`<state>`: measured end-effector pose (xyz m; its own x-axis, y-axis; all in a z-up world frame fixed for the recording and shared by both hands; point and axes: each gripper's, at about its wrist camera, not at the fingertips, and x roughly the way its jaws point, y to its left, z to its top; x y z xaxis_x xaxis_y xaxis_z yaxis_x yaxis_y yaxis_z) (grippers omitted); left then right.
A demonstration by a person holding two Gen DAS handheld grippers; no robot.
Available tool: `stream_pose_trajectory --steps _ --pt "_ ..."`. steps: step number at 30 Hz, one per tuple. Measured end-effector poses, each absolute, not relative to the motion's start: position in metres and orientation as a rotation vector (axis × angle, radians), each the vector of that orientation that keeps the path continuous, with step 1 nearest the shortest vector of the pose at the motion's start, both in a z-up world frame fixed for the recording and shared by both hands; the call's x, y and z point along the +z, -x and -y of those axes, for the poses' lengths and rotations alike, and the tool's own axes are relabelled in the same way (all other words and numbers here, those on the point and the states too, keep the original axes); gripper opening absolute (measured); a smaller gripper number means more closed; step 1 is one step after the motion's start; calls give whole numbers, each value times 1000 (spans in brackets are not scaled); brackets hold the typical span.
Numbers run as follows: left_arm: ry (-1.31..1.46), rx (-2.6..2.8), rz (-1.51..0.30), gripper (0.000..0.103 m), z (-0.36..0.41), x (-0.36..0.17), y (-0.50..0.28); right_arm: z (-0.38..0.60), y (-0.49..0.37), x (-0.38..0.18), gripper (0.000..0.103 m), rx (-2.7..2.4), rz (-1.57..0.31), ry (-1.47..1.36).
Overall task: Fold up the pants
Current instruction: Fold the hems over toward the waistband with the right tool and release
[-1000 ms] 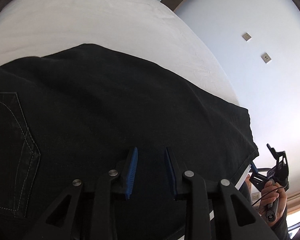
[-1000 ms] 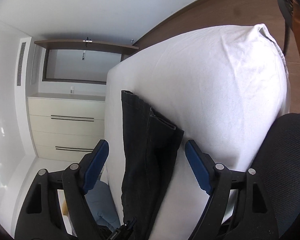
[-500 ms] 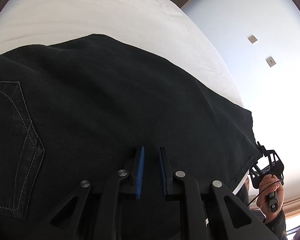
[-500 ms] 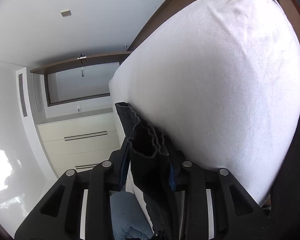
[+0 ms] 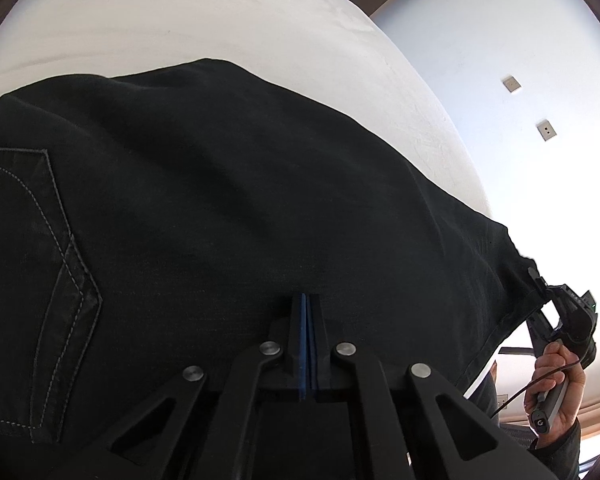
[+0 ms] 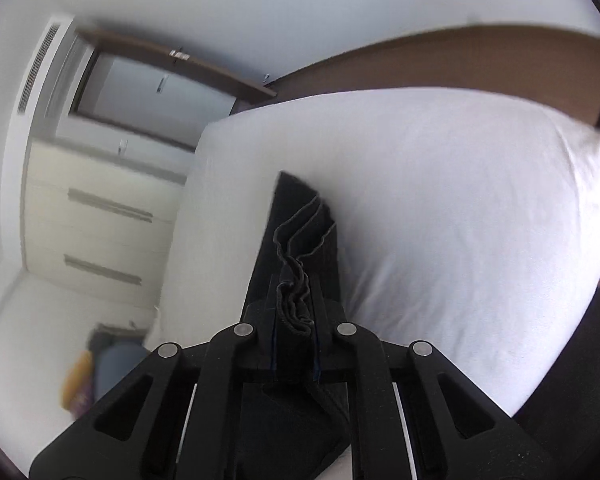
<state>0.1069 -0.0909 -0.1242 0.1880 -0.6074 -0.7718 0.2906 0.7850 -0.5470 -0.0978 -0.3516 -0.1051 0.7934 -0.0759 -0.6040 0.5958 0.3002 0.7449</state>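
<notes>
Black pants (image 5: 228, 208) spread flat over white bed (image 5: 220, 28), covering its near side and reaching toward the right-hand corner; back pocket (image 5: 36, 264) with pale stitching visible at left of the left wrist view. Left gripper (image 5: 307, 320) low over the near edge of the fabric, blue-padded fingers (image 5: 302, 340) pressed together with no gap showing between them; cannot tell from this view whether any cloth is caught between the pads. Right gripper (image 6: 294, 312) at the hem end of the pants (image 6: 296, 232), fingers (image 6: 269, 320) clamped on a bunched stack of hem layers that stands up between them in crumpled folds. From there, pant legs running away along the left edge of the bed (image 6: 460, 208) as a narrow dark strip, upper layers lifted slightly off the sheet. Right gripper (image 5: 560, 320) also seen from the left wrist view, at the far right corner of the garment, held by a hand (image 5: 556, 384) gripping its handle. Cream drawer unit (image 6: 96, 216) beside the bed at left, blurred; brown floor (image 6: 460, 64) beyond the far edge of the bed; two wall plates (image 5: 512, 84) on the pale wall
</notes>
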Motion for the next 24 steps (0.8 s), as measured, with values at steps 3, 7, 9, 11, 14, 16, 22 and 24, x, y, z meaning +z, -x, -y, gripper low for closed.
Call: stream_pose_trajectory --steps 3,7,9,11,14,16,22,24 --pt "333 -653 -1230 4 88 -127 -107 289 29 -72 9 -367 -684 -791" --pt "345 -654 -1229 4 86 -127 -106 203 -41 -88 9 -263 -896 -362" --pt "341 -646 -1229 4 84 -126 -108 179 -55 -102 9 -253 -965 -226" --pt "339 -636 -1226 11 87 -120 -108 174 -64 -114 9 -262 -983 -143" --pt "382 -660 -1218 70 102 -105 -108 174 -66 -105 9 -264 -954 -113" --pt "433 -691 -1195 95 116 -93 -109 176 -69 -99 9 -267 -914 -102" --pt "583 -840 -1297 97 166 -91 -131 143 -60 -72 9 -276 -823 67" --pt "575 -846 -1333 97 178 -97 -136 134 -64 -72 9 -273 -822 116"
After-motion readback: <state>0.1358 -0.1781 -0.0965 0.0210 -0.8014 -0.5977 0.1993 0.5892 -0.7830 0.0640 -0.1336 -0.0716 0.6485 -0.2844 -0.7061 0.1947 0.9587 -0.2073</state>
